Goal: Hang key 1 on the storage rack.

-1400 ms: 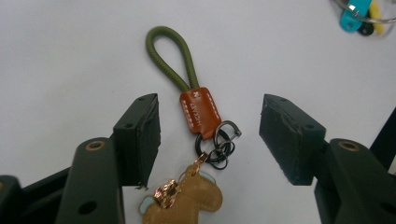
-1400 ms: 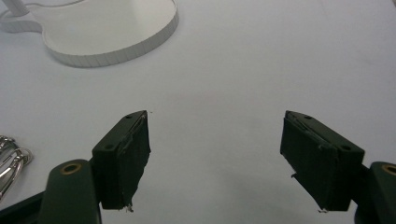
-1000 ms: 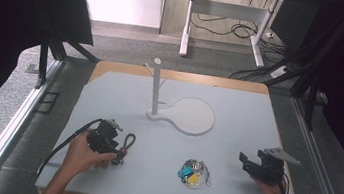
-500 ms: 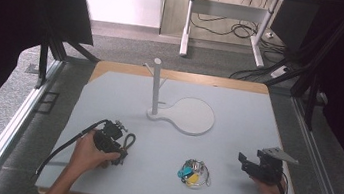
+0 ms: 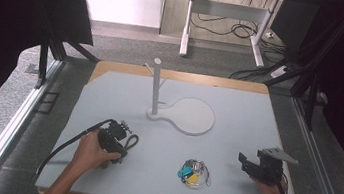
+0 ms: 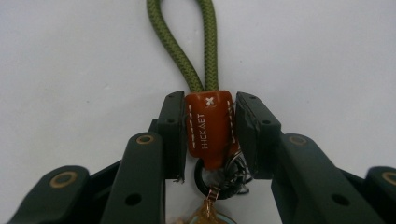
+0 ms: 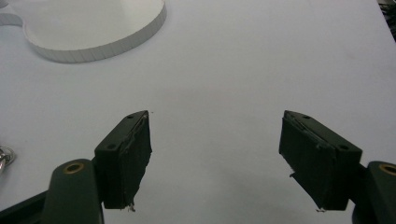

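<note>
My left gripper is shut on the orange leather tab of a keychain. Its olive-green cord loop lies on the table ahead of the jaws, and a metal ring and a charm hang below the tab. In the high view this gripper rests at the front left of the table, with the cord loop to its right. My right gripper is open over bare table, at the front right in the high view. A bunch of keys with teal and yellow tags lies between the two grippers.
A white stand with an upright post and a round flat base stands mid-table; its base edge shows far left of my right gripper. The grey table mat ends at a wooden rim. Desk legs and cables lie beyond.
My left gripper has shifted slightly right and forward with the keychain in it. The right gripper has stayed nearly still and open.
</note>
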Motion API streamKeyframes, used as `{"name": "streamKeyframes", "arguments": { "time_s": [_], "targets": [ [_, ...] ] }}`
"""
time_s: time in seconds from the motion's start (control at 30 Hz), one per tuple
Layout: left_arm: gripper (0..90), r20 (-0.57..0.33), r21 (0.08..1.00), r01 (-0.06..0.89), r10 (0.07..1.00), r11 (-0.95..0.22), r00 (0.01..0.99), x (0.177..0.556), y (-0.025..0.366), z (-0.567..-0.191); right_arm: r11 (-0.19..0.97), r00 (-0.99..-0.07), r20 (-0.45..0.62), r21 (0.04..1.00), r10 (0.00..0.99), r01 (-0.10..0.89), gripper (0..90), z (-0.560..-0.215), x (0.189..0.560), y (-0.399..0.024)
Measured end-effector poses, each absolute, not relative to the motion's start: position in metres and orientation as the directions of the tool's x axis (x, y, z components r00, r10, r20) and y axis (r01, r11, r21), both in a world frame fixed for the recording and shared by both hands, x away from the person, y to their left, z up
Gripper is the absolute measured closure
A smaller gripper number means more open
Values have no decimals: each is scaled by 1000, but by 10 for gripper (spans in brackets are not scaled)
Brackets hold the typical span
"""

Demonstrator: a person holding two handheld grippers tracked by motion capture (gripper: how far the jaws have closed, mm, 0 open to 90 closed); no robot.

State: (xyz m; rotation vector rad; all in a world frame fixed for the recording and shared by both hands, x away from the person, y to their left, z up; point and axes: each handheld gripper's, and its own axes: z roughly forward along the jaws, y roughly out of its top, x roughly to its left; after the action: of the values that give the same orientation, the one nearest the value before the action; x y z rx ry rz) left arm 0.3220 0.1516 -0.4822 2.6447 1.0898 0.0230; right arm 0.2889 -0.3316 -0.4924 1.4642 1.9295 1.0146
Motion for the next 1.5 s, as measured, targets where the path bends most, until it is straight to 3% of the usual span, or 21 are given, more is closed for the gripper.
{"name": "streamKeyframes", "arguments": {
  "time_s": [0.4, 0.8, 1.13, 1.3, 1.5],
  "targets": [
    [660, -56, 153, 591, 590, -792, 805, 330, 146, -478, 133, -291, 54, 801, 955, 584, 255, -494, 290, -333],
    [636, -60, 140, 601, 599, -787, 798, 330, 144, -480, 134, -288, 52, 795, 956, 591, 255, -496, 290, -333],
    [667, -49, 170, 595, 596, -786, 801, 329, 146, -478, 138, -285, 49, 787, 957, 601, 257, -497, 290, -332],
    [669, -91, 266, 619, 620, -739, 779, 328, 155, -463, 122, -280, 64, 794, 958, 596, 274, -495, 290, -335],
    [669, -117, 317, 628, 628, -711, 770, 328, 169, -449, 116, -279, 70, 794, 958, 597, 275, -496, 290, -336]
  ]
}}
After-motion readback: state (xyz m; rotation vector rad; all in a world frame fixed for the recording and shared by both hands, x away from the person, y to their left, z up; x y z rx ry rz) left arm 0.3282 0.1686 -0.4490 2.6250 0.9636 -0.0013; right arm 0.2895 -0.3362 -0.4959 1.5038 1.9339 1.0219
